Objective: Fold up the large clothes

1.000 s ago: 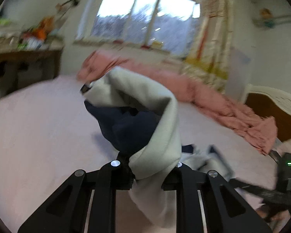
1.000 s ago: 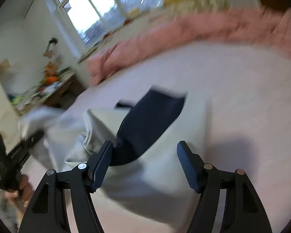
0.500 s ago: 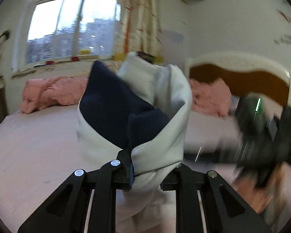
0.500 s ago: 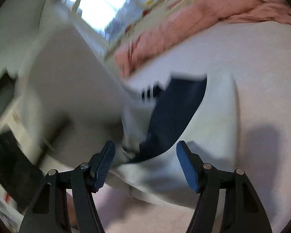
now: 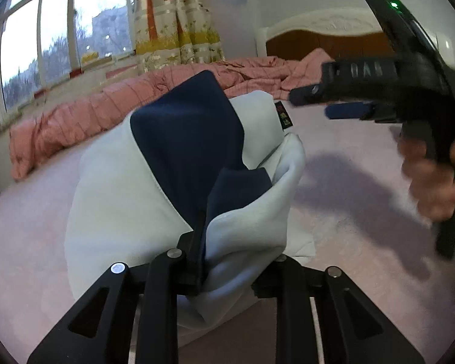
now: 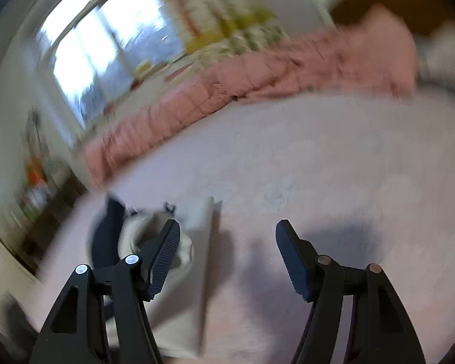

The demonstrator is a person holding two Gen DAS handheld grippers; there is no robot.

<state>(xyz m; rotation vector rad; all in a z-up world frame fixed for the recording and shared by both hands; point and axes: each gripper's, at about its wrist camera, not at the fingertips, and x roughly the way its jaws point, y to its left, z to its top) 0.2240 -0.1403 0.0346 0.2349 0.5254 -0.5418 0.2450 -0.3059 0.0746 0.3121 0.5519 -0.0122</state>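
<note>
Left gripper [image 5: 227, 261]: my jaws are opening, a bunched fold of the grey-and-navy garment [image 5: 179, 163] still pinched between them, centre frame over the bed [image 5: 348, 212]. Right gripper [image 6: 227, 257]: jaws wide, empty; garment lower left.

Home bedroom: bed [image 5: 364, 163] with carved headboard [image 5: 318, 27], pink quilt [image 5: 112, 106], patterned curtain [image 5: 173, 15] and large window [image 5: 60, 36] beyond the fingers.
</note>
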